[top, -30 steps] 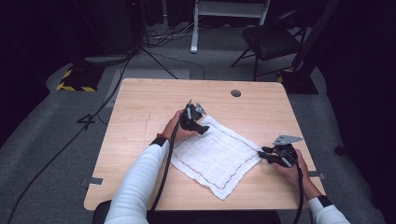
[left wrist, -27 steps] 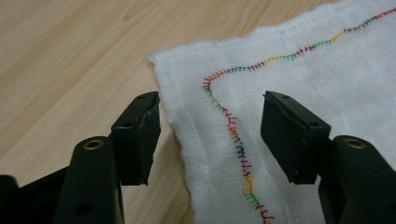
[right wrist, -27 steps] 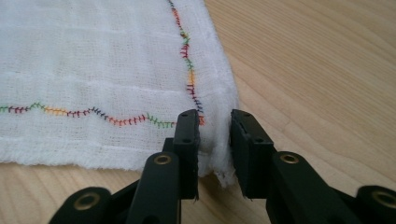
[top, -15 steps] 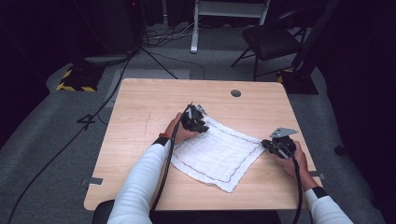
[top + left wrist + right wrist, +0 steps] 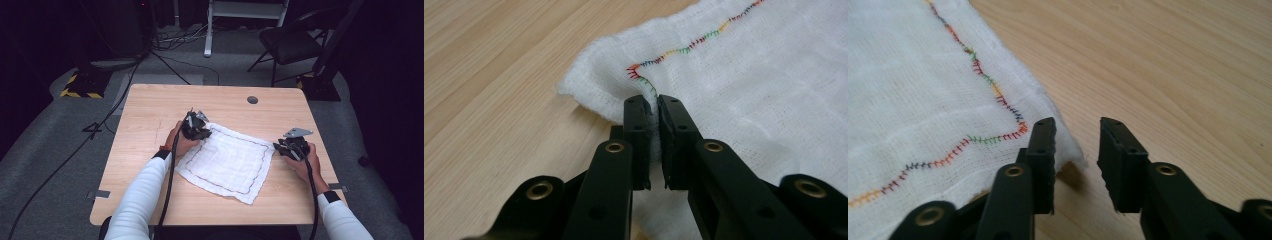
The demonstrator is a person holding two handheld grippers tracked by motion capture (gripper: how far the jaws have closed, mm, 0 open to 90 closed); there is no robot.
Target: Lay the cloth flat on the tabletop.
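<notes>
Left gripper point(image 5: 651, 112): jaws just closed, clamped on a pinched-up fold at the cloth's corner; in the high view point(image 5: 196, 129) it sits at the cloth's far-left corner, hand behind it.
Right gripper point(image 5: 1075, 150): jaws parted, just been opening, nothing pressed between them; cloth corner lies just beside the left jaw, bare wood between the jaws; in the high view point(image 5: 290, 148) at the cloth's right corner.
Cloth point(image 5: 227, 161): white, square, lying mostly flat on the table, turned like a diamond, near the middle, a bit toward the near edge.
Cloth stitching point(image 5: 973, 65): multicolour thread line running inside the hem, bends at the corner.
Cloth left corner point(image 5: 589, 75): puckered up where the jaws squeeze it, rest flat.
Forearms: white sleeves come in from the near edge, one each side of the cloth.
Cables: black, one trailing from each gripper back along the arm.
Table point(image 5: 150, 110): light wood, small dark round hole point(image 5: 252, 100) near the far edge, right of centre.
Beyond table: grey floor, loose cables, black chair point(image 5: 290, 42) far right, yellow-black striped base point(image 5: 79, 87) far left.
</notes>
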